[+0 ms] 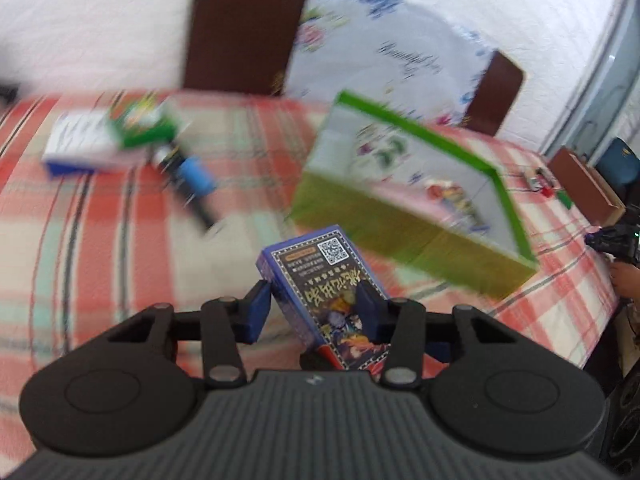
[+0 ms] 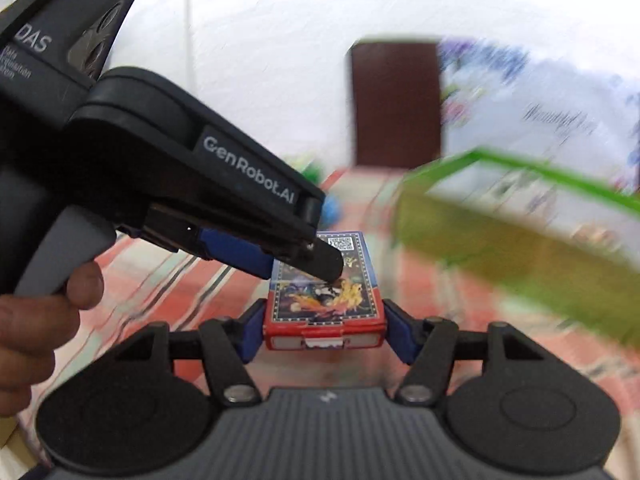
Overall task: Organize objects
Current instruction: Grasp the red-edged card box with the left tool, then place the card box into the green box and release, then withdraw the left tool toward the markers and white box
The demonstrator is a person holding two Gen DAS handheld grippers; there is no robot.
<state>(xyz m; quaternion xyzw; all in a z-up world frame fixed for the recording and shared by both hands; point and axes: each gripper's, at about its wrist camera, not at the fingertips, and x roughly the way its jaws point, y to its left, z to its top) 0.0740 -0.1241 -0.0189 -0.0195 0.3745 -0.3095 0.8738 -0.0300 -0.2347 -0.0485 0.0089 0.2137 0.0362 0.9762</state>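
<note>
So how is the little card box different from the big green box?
The card box is much smaller than the green box. The card box is held up in the left gripper, while the green box lies on the checked tablecloth. The card box is blue and red with a square code; the green box has green edges and a pale top. Both are rectangular boxes with printed pictures.

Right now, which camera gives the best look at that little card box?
The left wrist view: the card box shows its printed face and QR code sharply, held in the left gripper. In the right wrist view the box sits between the right gripper's fingers, but the left gripper covers part of it.
</note>
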